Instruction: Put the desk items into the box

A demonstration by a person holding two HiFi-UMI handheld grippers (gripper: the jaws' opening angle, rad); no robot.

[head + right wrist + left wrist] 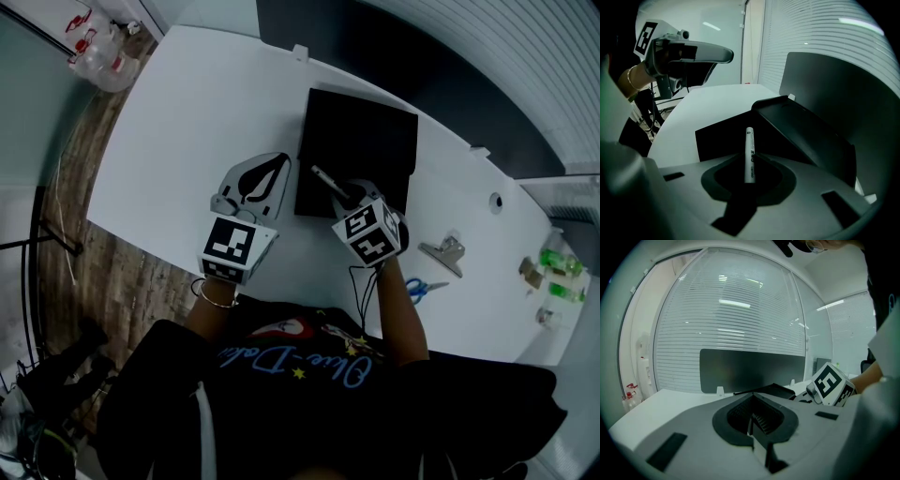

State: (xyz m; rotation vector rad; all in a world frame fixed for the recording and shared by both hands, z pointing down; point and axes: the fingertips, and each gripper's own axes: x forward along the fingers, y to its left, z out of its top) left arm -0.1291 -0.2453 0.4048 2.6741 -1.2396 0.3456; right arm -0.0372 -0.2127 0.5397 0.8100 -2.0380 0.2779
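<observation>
The right tool (339,190) is clamped on a white pen (749,152) with small print along its barrel. The jaws grip its lower end, and the rest sticks out ahead of them. In the head view the pen (326,178) points over the near edge of the black box (361,141), which sits in the middle of the white counter (206,112). In the right gripper view the box (806,136) lies right behind the pen, with a dark panel rising at its far side.

The left tool (258,180) hangs just beside the box's near left corner. Its 2 jaws are pressed together with nothing between them, as the left gripper view (752,420) shows.

On the counter to the right of the right hand lie 1 metal binder clip (443,253) and blue-handled scissors (424,288), both well apart from the box.
</observation>
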